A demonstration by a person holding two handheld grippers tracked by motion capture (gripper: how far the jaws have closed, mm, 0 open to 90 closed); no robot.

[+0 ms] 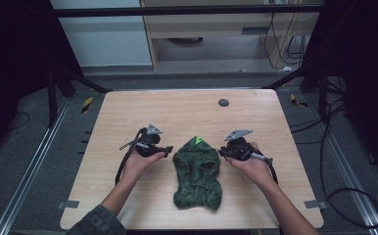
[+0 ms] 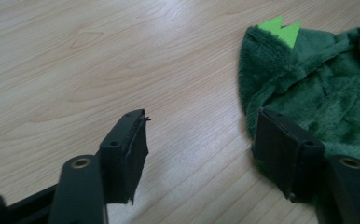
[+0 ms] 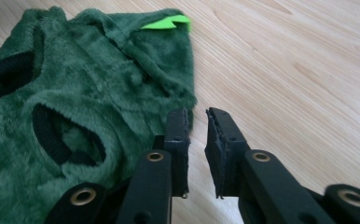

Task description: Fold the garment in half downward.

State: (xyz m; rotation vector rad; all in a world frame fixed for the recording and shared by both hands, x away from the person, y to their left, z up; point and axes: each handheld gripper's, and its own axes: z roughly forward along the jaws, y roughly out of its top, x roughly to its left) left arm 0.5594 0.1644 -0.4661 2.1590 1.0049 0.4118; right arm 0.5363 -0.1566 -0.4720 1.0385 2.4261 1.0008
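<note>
While our right gripper (image 3: 197, 122) has its two black jaws drawn almost together with only a thin slit between the pads and nothing in it, it sits on the bare wood just beside the edge of the dark green plush hooded garment with black-rimmed openings (image 3: 85, 107). From those tips the fabric lies to the left in the right gripper view, close but not pinched. In the high view the right gripper (image 1: 222, 152) points inward at the garment's upper right side.

Our left gripper (image 2: 199, 140) has its jaws spread well apart, also empty. One pad hangs over plain tabletop; the other stands in front of the garment's edge, and we cannot tell whether it touches the pile. The garment (image 2: 327, 93) lies off to the right in that view, its bright green zigzag felt tab (image 2: 280, 28) at the far end.

Seen from above, the garment (image 1: 197, 171) lies flat near our edge of the light wooden table (image 1: 177, 107), between the two hands, its long axis running away from us with the tab (image 1: 197, 141) at the far tip. Both grippers flank that far end at about equal closeness, the left gripper (image 1: 169, 150) mirroring the right. We judge that any grasp has to come from the sides, inward across the short axis.
</note>
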